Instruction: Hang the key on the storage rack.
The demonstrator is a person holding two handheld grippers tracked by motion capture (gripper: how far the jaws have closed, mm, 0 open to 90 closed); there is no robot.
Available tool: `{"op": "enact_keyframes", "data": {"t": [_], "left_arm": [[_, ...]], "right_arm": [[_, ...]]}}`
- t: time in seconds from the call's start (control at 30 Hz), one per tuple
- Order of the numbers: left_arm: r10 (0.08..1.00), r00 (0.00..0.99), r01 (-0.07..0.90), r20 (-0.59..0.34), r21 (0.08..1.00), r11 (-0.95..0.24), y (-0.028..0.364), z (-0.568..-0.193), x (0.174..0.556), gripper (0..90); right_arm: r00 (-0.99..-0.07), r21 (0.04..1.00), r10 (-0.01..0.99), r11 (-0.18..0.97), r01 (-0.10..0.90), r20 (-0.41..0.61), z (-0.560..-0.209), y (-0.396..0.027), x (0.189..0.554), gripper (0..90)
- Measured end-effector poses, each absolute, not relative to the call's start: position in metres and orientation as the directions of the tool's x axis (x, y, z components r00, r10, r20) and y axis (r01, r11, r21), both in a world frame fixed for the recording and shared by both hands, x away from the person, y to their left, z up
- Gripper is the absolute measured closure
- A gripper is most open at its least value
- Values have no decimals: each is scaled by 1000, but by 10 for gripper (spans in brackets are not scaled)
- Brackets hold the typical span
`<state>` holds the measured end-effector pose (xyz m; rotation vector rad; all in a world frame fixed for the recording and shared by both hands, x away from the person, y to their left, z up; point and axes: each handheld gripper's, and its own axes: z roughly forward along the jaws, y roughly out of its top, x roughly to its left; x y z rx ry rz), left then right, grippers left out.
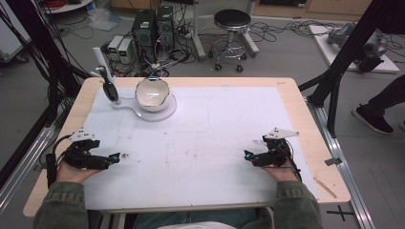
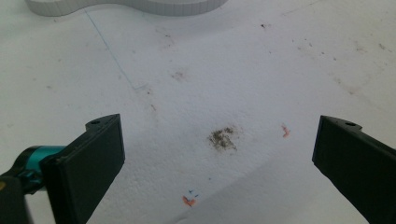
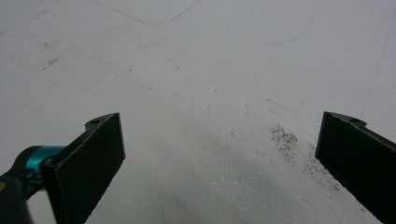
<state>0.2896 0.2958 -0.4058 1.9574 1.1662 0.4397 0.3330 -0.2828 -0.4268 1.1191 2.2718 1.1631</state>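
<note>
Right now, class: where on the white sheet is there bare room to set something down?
The wide middle between the left gripper and right gripper is bare, as is the far right. It is crowded far left: bowl on its white base, and a dark spoon.

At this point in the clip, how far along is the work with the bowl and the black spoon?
Nothing looks done yet. The white bowl sits on its white stand at the far left of the table, with the black spoon propped upright beside it. Nothing is in hand: the left claw and right claw rest near the table's front edge, jaws wide apart and holding nothing. Reaching, grasping and any handling all remain.
</note>
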Motion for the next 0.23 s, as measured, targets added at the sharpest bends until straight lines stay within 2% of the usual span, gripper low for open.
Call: {"op": "enact_keyframes", "data": {"t": [0.23], "left_arm": [[848, 523, 543, -83, 799, -257, 299, -414, 279, 28]], "right_arm": [[-621, 798, 782, 346, 493, 45, -427, -283, 333, 3]]}}
